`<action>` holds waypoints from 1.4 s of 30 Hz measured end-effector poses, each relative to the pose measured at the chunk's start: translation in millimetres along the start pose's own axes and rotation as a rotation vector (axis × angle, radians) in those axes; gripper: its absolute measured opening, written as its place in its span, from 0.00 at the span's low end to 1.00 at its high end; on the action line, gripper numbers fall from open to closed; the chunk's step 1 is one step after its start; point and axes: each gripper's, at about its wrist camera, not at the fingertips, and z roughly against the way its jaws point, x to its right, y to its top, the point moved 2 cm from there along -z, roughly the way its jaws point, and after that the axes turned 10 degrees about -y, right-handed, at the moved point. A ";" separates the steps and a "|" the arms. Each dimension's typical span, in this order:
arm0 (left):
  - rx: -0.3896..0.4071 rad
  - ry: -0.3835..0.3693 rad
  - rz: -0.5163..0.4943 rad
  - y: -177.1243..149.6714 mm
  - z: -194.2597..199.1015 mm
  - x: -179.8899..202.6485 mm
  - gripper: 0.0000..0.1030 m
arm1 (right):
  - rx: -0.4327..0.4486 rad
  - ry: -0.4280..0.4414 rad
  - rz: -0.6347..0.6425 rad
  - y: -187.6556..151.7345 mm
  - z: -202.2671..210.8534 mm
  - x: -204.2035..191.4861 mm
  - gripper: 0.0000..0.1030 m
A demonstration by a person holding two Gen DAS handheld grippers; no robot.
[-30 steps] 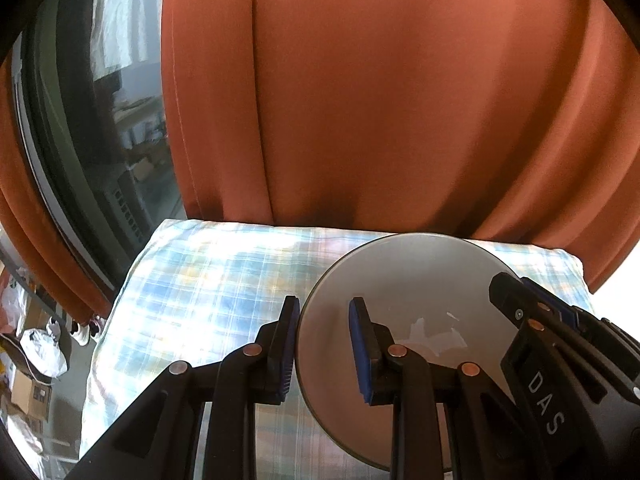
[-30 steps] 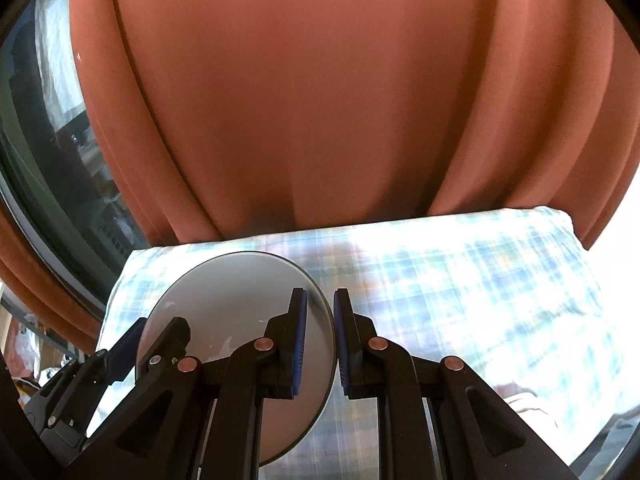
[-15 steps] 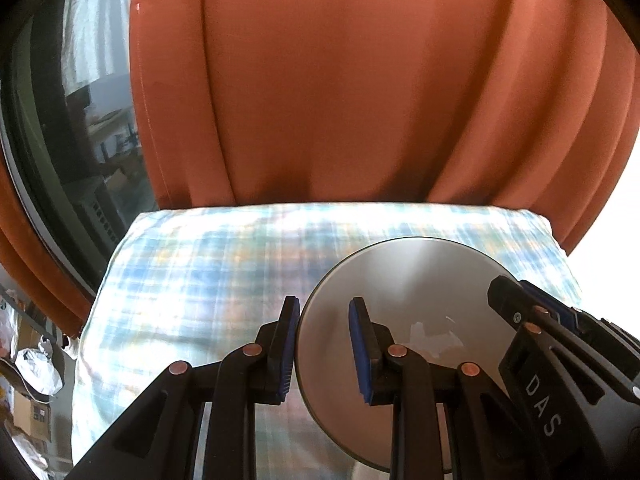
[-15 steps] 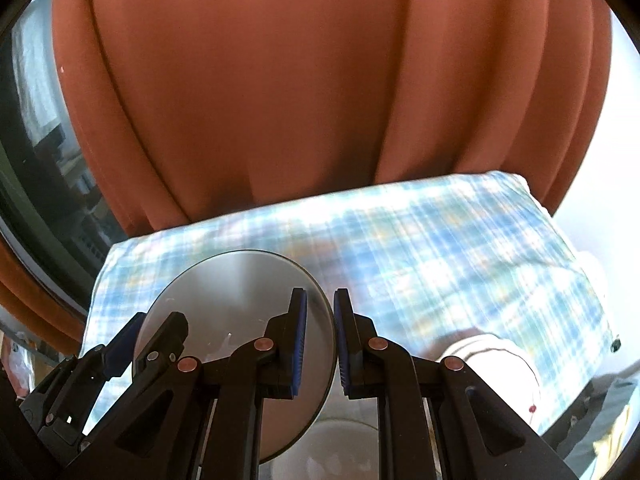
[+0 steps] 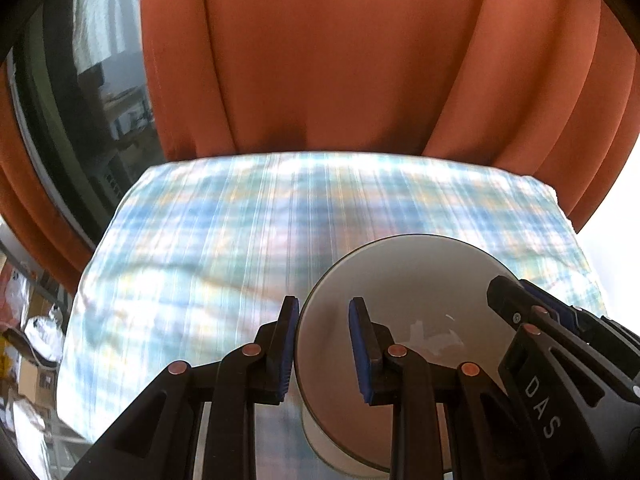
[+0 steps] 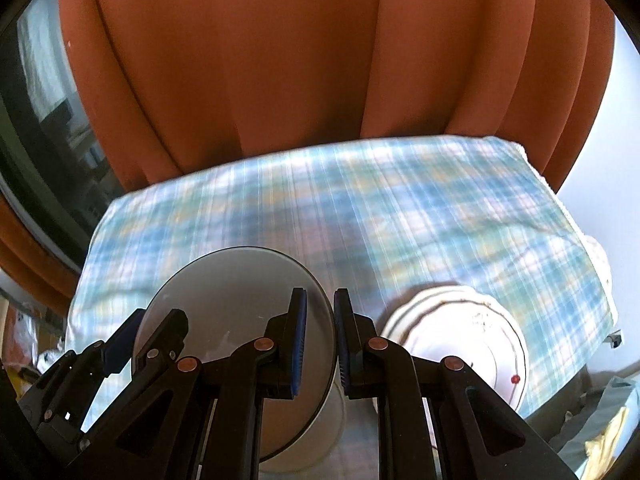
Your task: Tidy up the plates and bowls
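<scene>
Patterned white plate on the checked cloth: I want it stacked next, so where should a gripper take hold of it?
Pinch the patterned plate by its raised rim, coming low from its open right side: it lies flat on the cloth, and the held grey plate crowds its left.

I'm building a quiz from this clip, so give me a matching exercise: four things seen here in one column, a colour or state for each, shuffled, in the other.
Things:
1. grey plate
2. patterned plate
3. tablecloth
4. curtain

Descriptions:
A. orange, hanging in folds behind the table
B. blue and white plaid
C. held at opposite rims by the left gripper and the right gripper
D. white with a dark rim line, lying flat on the cloth

Pairs: 1-C, 2-D, 3-B, 4-A
</scene>
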 end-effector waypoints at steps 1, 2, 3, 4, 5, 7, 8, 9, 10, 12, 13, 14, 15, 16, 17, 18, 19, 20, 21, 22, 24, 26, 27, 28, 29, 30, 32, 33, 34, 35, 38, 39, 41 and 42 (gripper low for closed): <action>-0.003 0.004 0.004 -3.7 0.3 1.5 0.23 | -0.004 0.003 0.006 -2.6 -1.9 1.5 0.17; -0.009 0.009 0.013 -8.4 0.0 1.4 0.23 | -0.008 0.008 0.015 -7.0 -2.6 3.2 0.17; -0.014 0.013 0.021 -13.4 0.4 1.4 0.23 | -0.015 0.013 0.024 -11.4 -3.5 4.5 0.17; -0.022 0.018 0.029 -19.3 0.8 1.2 0.23 | -0.020 0.016 0.030 -14.4 -4.4 5.5 0.17; -0.027 0.022 0.034 -22.8 0.7 0.9 0.23 | -0.027 0.020 0.040 -18.6 -5.4 5.8 0.17; -0.035 0.030 0.043 -30.9 0.1 1.0 0.23 | -0.037 0.026 0.055 -25.7 -6.4 5.5 0.17; -0.040 0.033 0.047 -33.7 -0.9 0.3 0.23 | -0.042 0.029 0.063 -29.7 -7.4 5.1 0.17; -0.045 0.035 0.052 -37.3 -2.1 -0.4 0.23 | -0.048 0.032 0.069 -33.6 -8.6 4.7 0.17; -0.050 0.037 0.056 -40.6 -3.0 -1.1 0.23 | -0.053 0.034 0.074 -36.5 -9.8 4.2 0.17; -0.065 0.039 0.068 -47.2 -6.6 -4.1 0.23 | -0.066 0.036 0.085 -42.3 -13.0 2.7 0.17; -0.071 0.041 0.073 -49.2 -8.4 -4.8 0.23 | -0.071 0.036 0.088 -44.1 -14.6 1.8 0.17; -0.075 0.042 0.076 -51.0 -9.8 -5.8 0.23 | -0.078 0.035 0.094 -46.7 -16.6 0.5 0.17; -0.078 0.044 0.078 -52.5 -10.8 -7.1 0.23 | -0.084 0.037 0.097 -48.7 -18.5 -0.8 0.17; -0.081 0.045 0.081 -53.7 -12.8 -8.7 0.23 | -0.087 0.038 0.100 -50.3 -20.0 -1.7 0.17; -0.085 0.044 0.087 -54.8 -15.3 -10.8 0.23 | -0.092 0.039 0.103 -51.8 -21.9 -3.1 0.17; -0.089 0.043 0.093 -55.9 -17.4 -12.4 0.23 | -0.095 0.039 0.107 -52.7 -23.4 -4.7 0.17; -0.093 0.041 0.096 -56.8 -19.2 -13.9 0.23 | -0.097 0.037 0.110 -53.8 -24.5 -5.8 0.17; -0.099 0.041 0.098 -58.0 -21.4 -15.7 0.23 | -0.102 0.035 0.112 -54.7 -26.6 -7.5 0.17; -0.104 0.040 0.100 -58.8 -23.4 -17.0 0.23 | -0.107 0.033 0.114 -55.6 -29.1 -9.1 0.17; -0.110 0.038 0.102 -59.8 -25.2 -19.1 0.23 | -0.113 0.032 0.116 -56.0 -30.9 -9.9 0.17; -0.119 0.032 0.108 -61.2 -29.4 -22.4 0.23 | -0.123 0.026 0.121 -58.0 -35.4 -13.3 0.17; -0.123 0.026 0.107 -61.4 -32.0 -23.8 0.23 | -0.128 0.020 0.124 -58.7 -37.8 -16.0 0.17; -0.126 0.023 0.106 -61.2 -33.5 -24.1 0.23 | -0.129 0.016 0.126 -58.6 -39.3 -17.2 0.17; -0.131 0.019 0.105 -61.0 -35.5 -24.3 0.23 | -0.129 0.012 0.127 -58.6 -40.4 -17.7 0.17; -0.134 0.016 0.100 -60.8 -37.4 -24.3 0.23 | -0.133 0.006 0.128 -58.4 -42.4 -18.2 0.17; -0.138 0.013 0.097 -60.6 -39.0 -24.3 0.23 | -0.136 0.001 0.127 -58.4 -44.5 -18.3 0.17; -0.150 0.006 0.091 -60.9 -43.1 -23.5 0.23 | -0.142 -0.006 0.125 -59.0 -47.7 -18.1 0.17; -0.153 0.005 0.088 -61.1 -44.6 -22.9 0.23 | -0.147 -0.011 0.123 -59.4 -49.7 -17.8 0.17; -0.156 0.003 0.085 -61.2 -46.1 -22.4 0.23 | -0.150 -0.013 0.121 -59.8 -51.1 -17.3 0.17; -0.159 0.001 0.072 -61.3 -48.2 -21.0 0.23 | -0.154 -0.016 0.118 -60.3 -52.7 -16.4 0.17; -0.160 -0.002 0.041 -61.8 -52.0 -17.0 0.23 | -0.163 -0.027 0.106 -62.6 -58.0 -12.6 0.17; -0.159 0.000 0.031 -61.6 -52.1 -16.1 0.23 | -0.158 -0.026 0.099 -63.3 -58.4 -10.8 0.17; -0.156 -0.004 0.016 -61.0 -53.0 -15.5 0.23 | -0.156 -0.024 0.087 -64.2 -59.1 -9.3 0.17; -0.158 -0.006 0.013 -60.7 -53.8 -16.0 0.23 | -0.152 -0.027 0.081 -64.5 -59.0 -9.0 0.17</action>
